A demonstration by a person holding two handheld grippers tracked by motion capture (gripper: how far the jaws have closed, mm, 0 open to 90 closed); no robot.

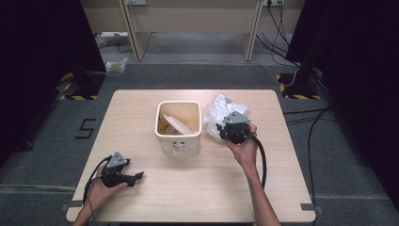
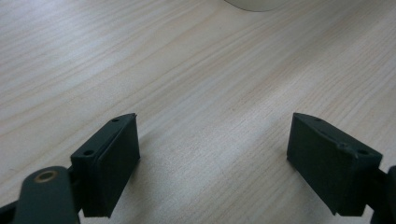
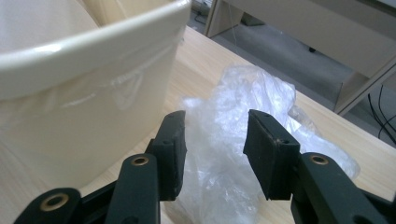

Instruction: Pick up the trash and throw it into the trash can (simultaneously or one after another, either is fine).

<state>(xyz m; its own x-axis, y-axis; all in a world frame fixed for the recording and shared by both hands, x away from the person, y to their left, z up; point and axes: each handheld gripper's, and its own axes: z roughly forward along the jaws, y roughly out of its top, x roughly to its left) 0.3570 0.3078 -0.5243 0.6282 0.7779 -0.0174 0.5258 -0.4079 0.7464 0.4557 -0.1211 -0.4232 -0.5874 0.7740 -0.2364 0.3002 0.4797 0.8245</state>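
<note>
- In the high view the right tool covers the 6 o'clock part of the clear plastic bag.
- The cream bin is cut off at 9 and 12 o'clock in the right gripper view.
- The bin's contents are too small to identify.

A light wooden table stands on grey carpet floor. Beyond its far edge is a beige desk. Black curtains hang at both sides, and cables lie beside the right edge.
</note>
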